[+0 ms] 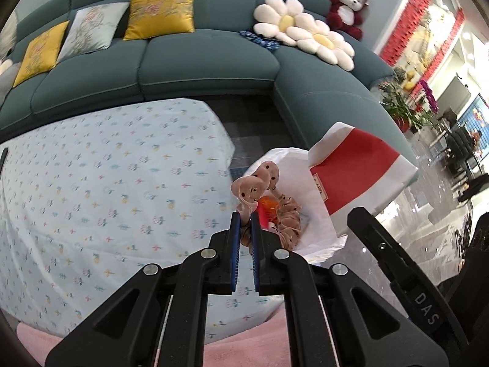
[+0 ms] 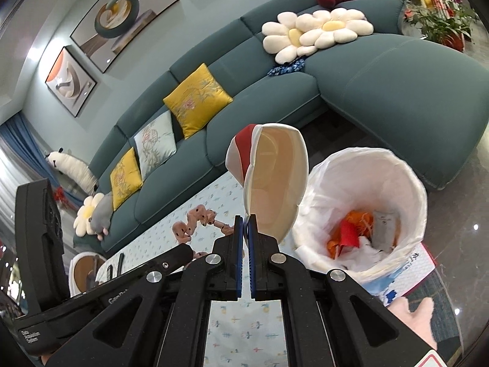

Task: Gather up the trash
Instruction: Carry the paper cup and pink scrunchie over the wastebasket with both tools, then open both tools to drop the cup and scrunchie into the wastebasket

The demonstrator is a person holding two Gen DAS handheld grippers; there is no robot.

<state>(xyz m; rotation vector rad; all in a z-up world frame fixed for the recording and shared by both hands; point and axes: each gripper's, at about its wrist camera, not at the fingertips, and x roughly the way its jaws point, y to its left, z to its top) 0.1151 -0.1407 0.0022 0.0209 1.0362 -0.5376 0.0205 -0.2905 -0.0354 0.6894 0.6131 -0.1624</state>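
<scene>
Room: a living room with a teal corner sofa (image 1: 171, 61) ahead of both grippers, carrying yellow cushions (image 1: 160, 10) and white flower cushions (image 1: 305, 30); a red plush bear (image 1: 347, 7) sits on its back corner.
Surface: a table (image 1: 101, 183) under a pale floral cloth lies below and left of the left gripper; glossy grey floor (image 2: 458, 214) lies to the right of the right gripper.
Bin: a round bin (image 2: 409, 177) lined with a white bag, just ahead-right of the right gripper, standing off the table's end; orange, red and grey scraps lie at its bottom.
Left gripper: left gripper (image 1: 245, 217), jaws narrow, pinching a scrunchie (image 1: 262, 180).
Scrunchie: pink ruffled fabric with dark dots; it loops up from the blue pads and hangs over the bin's mouth.
Right gripper: right gripper (image 2: 246, 220), jaws nearly together, clamped on the lower edge of a cup (image 2: 272, 177).
Cup: crushed paper, red and white outside, cream inside, mouth facing the camera; held just left of the bin rim, above the table's end.
Edges: the bin rim sits close beside the table's rounded corner; the cup and scrunchie are near each other at the bin.
Open room: dark floor between table and sofa; wide floor right of the bin.
</scene>
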